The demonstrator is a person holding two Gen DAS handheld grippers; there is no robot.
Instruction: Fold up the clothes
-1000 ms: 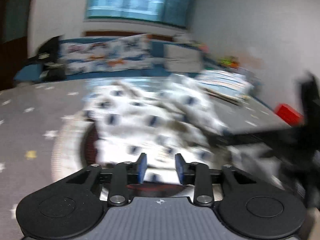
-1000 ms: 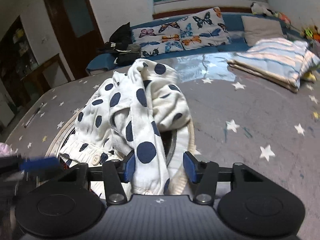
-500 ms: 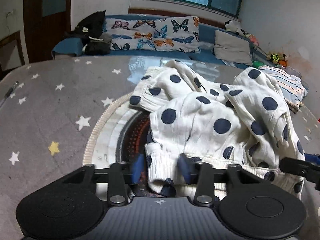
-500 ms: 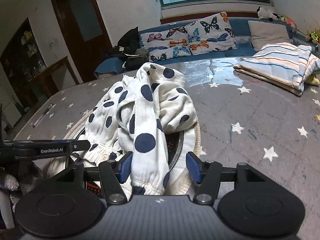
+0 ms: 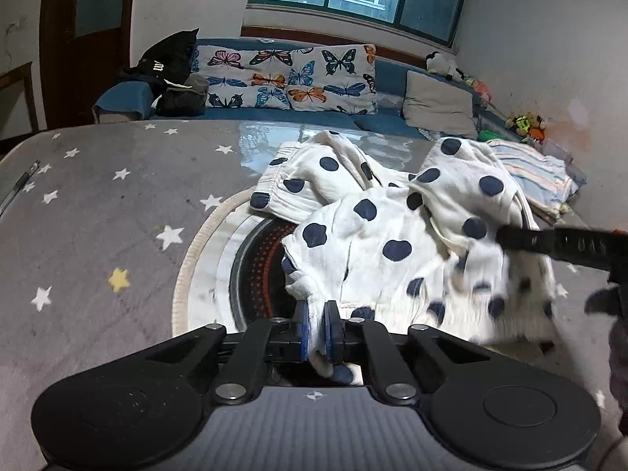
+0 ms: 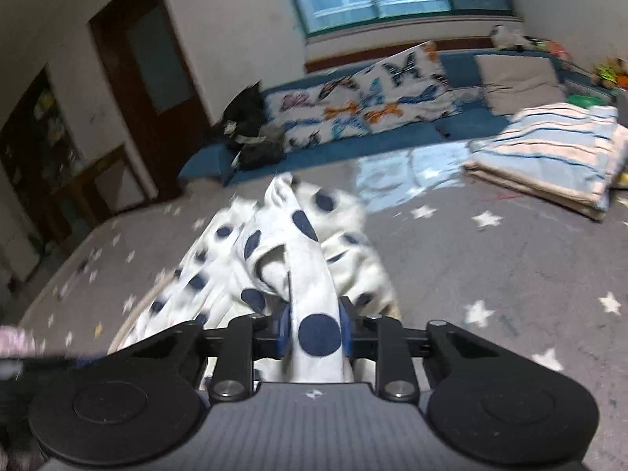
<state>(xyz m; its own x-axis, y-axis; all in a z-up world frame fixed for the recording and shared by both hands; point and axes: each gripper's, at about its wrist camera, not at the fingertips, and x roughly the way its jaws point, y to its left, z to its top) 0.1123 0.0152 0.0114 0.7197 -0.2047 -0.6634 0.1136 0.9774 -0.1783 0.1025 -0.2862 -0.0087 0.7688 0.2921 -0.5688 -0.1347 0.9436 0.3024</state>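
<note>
Polka-dot garment (image 5: 396, 231), white with navy spots, lies crumpled on a grey star-patterned worktop (image 5: 98, 204), partly over a round mat (image 5: 219, 259). My left gripper (image 5: 316, 331) is clenched on its near hem. My right gripper (image 6: 314, 333) is closing, fingers pressing a bunched fold.

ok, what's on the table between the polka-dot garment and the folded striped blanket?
Nothing: bare grey star-print table cover separates the polka-dot garment from the folded striped blanket. Right wrist view shows it, though blurred.
</note>
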